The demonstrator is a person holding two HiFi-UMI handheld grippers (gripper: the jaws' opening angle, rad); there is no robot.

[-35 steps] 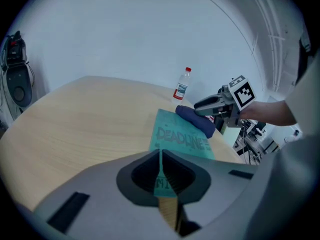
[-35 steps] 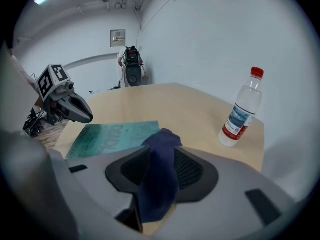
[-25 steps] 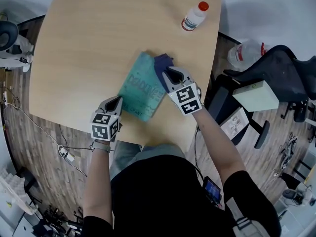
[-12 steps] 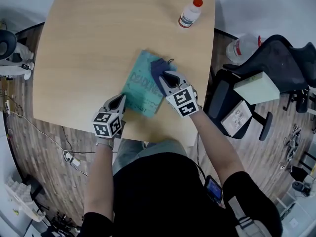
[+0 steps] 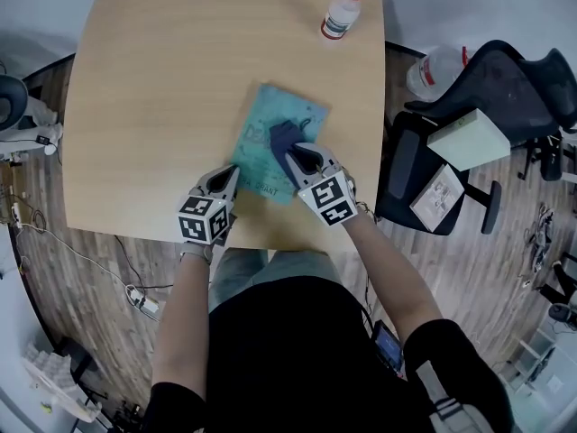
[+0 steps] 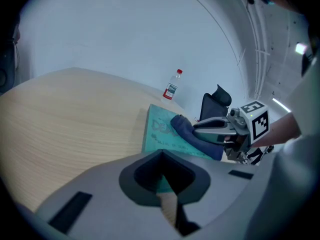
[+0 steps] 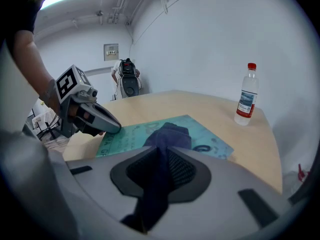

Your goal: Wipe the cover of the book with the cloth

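Note:
A teal book [image 5: 266, 111] lies flat on the wooden table [image 5: 153, 88], close to its near edge. A dark blue cloth [image 5: 281, 140] rests on the middle of the cover, and my right gripper [image 5: 290, 156] is shut on it. In the right gripper view the cloth [image 7: 167, 134] runs from between the jaws out onto the book [image 7: 210, 141]. My left gripper [image 5: 233, 174] is shut, with its tips at the book's near left corner. The left gripper view shows the book [image 6: 162, 129], the cloth [image 6: 187, 131] and the right gripper [image 6: 196, 129] above the cover.
A clear bottle with a red cap [image 5: 340, 13] stands at the table's far right edge. To the right of the table are a black office chair [image 5: 505, 79] with a pale box [image 5: 469, 142] on its seat, and a large water jug [image 5: 433, 70] on the floor.
My right gripper has dragged the cloth from the book's far right corner toward the middle of the cover. The left gripper stays at the near left corner.

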